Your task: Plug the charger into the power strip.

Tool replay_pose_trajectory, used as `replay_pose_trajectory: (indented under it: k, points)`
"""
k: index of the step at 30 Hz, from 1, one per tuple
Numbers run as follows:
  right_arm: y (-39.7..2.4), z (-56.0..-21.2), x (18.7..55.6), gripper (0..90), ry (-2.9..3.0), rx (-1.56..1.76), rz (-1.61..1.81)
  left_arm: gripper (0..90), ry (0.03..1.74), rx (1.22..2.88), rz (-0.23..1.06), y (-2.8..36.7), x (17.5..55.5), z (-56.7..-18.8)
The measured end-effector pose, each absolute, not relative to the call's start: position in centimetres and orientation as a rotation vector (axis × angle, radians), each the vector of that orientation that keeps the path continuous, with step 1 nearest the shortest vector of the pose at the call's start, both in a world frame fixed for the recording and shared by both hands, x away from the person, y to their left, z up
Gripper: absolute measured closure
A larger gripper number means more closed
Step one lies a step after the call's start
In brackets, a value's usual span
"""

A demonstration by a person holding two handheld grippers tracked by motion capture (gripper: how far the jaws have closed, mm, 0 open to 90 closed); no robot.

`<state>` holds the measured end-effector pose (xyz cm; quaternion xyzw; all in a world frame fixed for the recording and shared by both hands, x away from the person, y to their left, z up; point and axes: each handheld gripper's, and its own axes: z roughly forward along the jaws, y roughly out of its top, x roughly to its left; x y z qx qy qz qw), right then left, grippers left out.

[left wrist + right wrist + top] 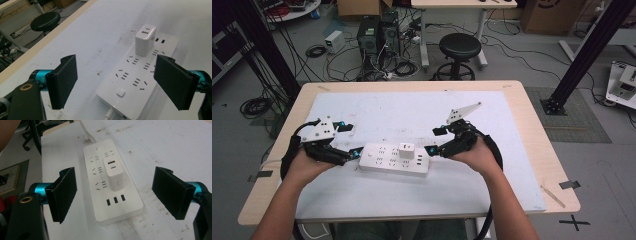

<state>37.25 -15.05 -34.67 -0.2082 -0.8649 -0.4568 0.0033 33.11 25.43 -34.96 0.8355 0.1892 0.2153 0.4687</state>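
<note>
A white power strip [382,159] lies across the middle of the white mat, and a white charger block [406,150] is plugged into it, standing upright. My left gripper [352,139] sits at the strip's left end, open. In the left gripper view the switch end of the strip [135,75] lies between the wide-apart jaws of that gripper [116,66], with the charger [145,40] farther along. My right gripper [433,141] is open at the strip's right end. In the right gripper view its jaws [115,182] flank the USB end of the strip [125,205] and the charger [113,173] without touching.
The white mat [412,110] covers most of the wooden table [532,130]. The strip's white cable [87,131] runs off from the switch end. Beyond the far edge stand a black stool [459,47], computer cases and floor cables.
</note>
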Motion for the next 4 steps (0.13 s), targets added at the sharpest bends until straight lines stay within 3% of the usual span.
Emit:
replay_pose_trajectory:
  k: [4]
  points:
    - [-15.15, -34.58, 37.16, 20.6, -2.721, -0.655, -1.442, 19.2, 0.471, 2.060, 0.544, 25.48, 33.18, -35.01]
